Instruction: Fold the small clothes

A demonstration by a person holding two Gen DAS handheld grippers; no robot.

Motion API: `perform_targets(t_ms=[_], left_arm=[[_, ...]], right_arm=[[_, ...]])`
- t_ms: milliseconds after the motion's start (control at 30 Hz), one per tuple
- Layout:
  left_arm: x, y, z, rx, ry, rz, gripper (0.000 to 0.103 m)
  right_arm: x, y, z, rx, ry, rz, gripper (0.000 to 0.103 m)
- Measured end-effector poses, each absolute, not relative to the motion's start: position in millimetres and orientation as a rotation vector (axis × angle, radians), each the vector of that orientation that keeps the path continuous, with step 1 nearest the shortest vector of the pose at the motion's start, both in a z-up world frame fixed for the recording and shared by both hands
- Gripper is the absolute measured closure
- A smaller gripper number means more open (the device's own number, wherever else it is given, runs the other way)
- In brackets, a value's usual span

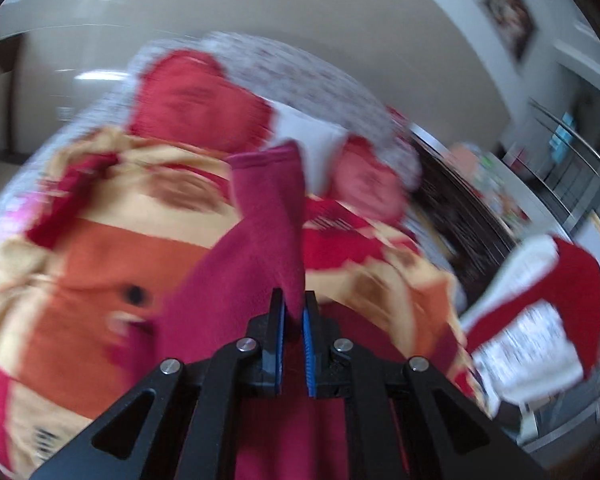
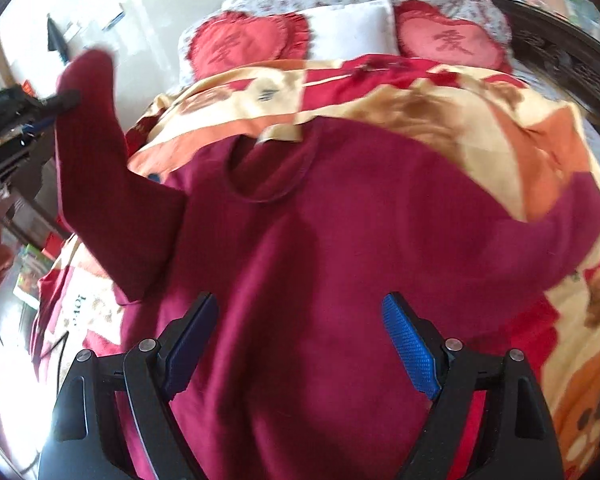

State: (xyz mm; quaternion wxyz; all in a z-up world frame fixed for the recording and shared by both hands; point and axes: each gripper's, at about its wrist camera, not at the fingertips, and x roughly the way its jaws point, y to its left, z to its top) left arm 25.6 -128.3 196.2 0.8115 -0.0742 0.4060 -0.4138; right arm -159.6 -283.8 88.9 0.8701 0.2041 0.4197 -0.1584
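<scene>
Clamping sleeve (image 1: 260,216) of maroon sweater (image 2: 320,240): left tongs (image 1: 294,300) | right tongs (image 2: 300,312): wide apart, empty, above sweater

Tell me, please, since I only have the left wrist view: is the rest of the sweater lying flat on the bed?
Observer: Mostly. The sweater lies spread on the blanket, neckline toward the pillows; only one sleeve is lifted.
Operator: Thank you. Is the right gripper holding anything?
Observer: No. The right gripper is open above the sweater's body, nothing between its pads.
Operator: And where does the left gripper grip the sleeve?
Observer: The left gripper pinches it near the cuff, which stands up above the fingers.
</scene>
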Motion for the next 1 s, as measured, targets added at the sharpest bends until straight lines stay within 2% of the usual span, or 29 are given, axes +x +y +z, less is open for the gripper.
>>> perform_targets(t_ms=[167,233,267,300,433,500,600,867,900,933,967,1000], left_arm=[[-40,-205,155,-0.007,0.952,-1.002,0.093],[-55,-224,136,0.051,0.983,-1.022,0.073],[-66,-231,125,0.088,1.001,-1.026,0.055],[-72,-230,119,0.101,1.002,-1.022,0.042],[-93,-205,111,0.188,0.951,-0.994,0.040],[-93,-181,110,0.219,0.917,-0.947,0.033],[-81,-136,103,0.281,0.860,-0.785,0.028],[-9,-54,48,0.267,1.011,-0.376,0.028],[-5,-49,45,0.251,1.023,-0.366,0.026],[-1,-46,43,0.233,1.032,-0.363,0.026],[1,-43,43,0.217,1.036,-0.362,0.026],[0,-41,44,0.212,1.033,-0.360,0.026]], right_arm=[[-188,-316,88,0.431,0.884,-0.441,0.036],[-201,-331,86,0.441,0.883,-0.499,0.036],[-206,-338,85,0.447,0.883,-0.526,0.036],[-212,-344,83,0.459,0.885,-0.554,0.036],[-225,-365,74,0.531,0.890,-0.575,0.036],[-221,-367,74,0.512,0.894,-0.566,0.036],[-210,-372,76,0.457,0.876,-0.552,0.036],[-136,-382,60,0.274,0.934,-0.536,0.036],[-125,-383,54,0.242,0.957,-0.553,0.046],[-118,-384,49,0.225,0.974,-0.558,0.062],[-114,-384,46,0.226,0.992,-0.545,0.103],[-115,-386,47,0.271,0.983,-0.496,0.103]])
